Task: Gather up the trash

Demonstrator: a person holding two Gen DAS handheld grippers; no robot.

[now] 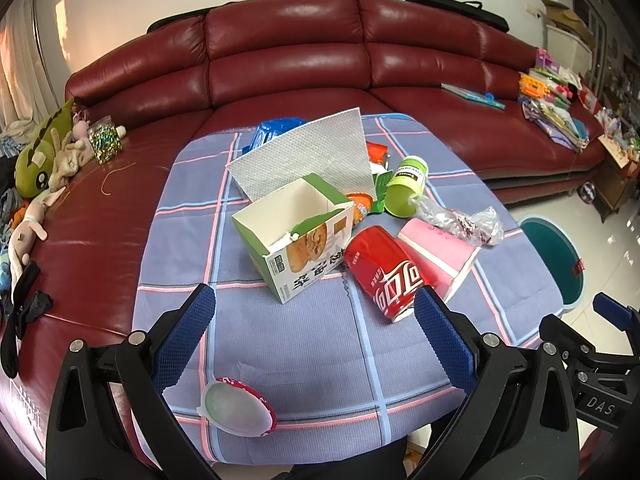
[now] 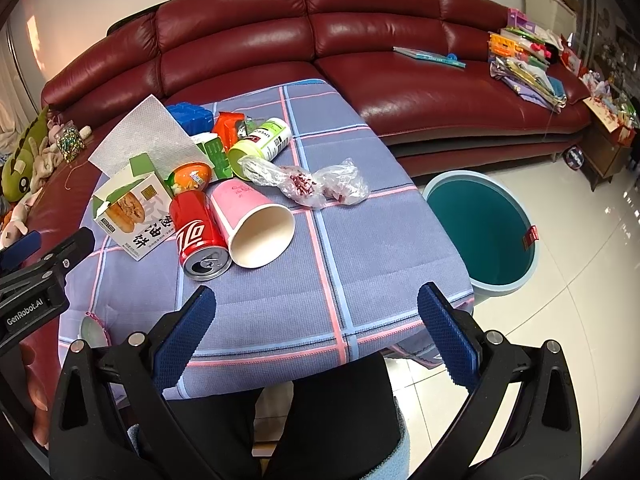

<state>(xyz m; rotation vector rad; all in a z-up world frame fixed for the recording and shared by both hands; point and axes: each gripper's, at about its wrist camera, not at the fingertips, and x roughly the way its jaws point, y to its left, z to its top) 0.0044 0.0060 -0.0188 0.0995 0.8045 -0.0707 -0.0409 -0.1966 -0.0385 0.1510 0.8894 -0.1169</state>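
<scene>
- Left wrist view: your left gripper (image 1: 314,322) hangs over the near part of the checked tablecloth (image 1: 304,344) with its jaws spread wide and nothing between them.
- Right wrist view: your right gripper (image 2: 316,322) also has its jaws spread and empty, above the near edge of the cloth, with the teal bin (image 2: 480,232) on the floor just off the table's right side.
- The trash lies in a cluster beyond both grippers, toward the sofa. Taking the red cola can (image 2: 200,236) as your landmark: it lies on its side, opened top facing you.
- Touching the can's right side is a pink paper cup (image 2: 252,228), also on its side, mouth toward you. It is probably light and easily crushed; pinch the rim wall gently.
- Left of the can stands an open green and white food carton (image 1: 296,236); thin card, likely to flex, so take one upright wall.
- Beyond the can and to the right, a crumpled clear plastic bag (image 2: 316,186); soft and slippery, so gather a bunched fold.
- Behind the can, a lime green bottle (image 2: 264,142) lies on its side; it looks rigid.
- The can itself looks stiff but smooth; grip across its middle so it cannot roll.
- A round lid (image 1: 238,408) lies nearest you, to the can's left.
</scene>
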